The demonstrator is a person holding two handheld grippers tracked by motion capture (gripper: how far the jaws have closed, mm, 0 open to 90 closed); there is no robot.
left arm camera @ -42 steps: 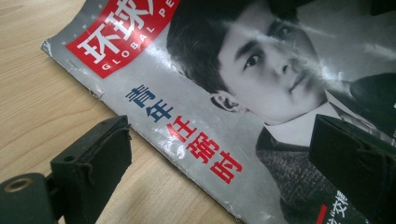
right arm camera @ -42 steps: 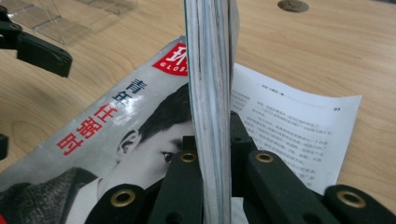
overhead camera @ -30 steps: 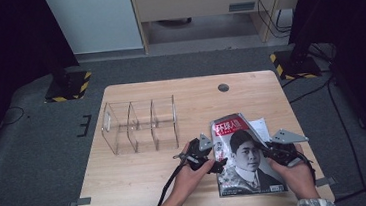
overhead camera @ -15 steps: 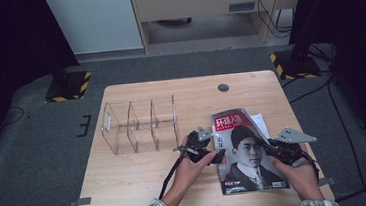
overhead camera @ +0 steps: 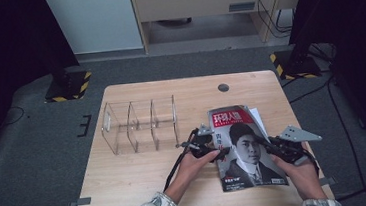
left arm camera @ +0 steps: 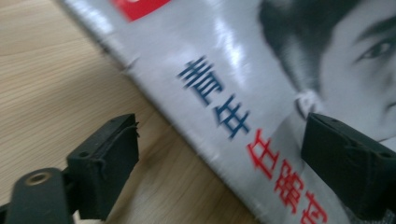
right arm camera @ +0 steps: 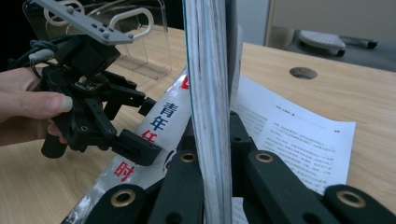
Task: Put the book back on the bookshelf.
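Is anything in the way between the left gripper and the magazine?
No. The left gripper has its jaws open astride the magazine's spine edge, with bare table under one finger. The right gripper is clamped on the far edge.

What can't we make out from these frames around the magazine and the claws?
- Right claw view: the glossy magazine shows edge-on between the shut jaws, and its page edges hide the pads' contact.
- Left claw view: cover lettering is motion-blurred; the right jaw is cut off by the frame edge.
- High view: the white printed sheet lies mostly under the magazine; its text is too small to read.
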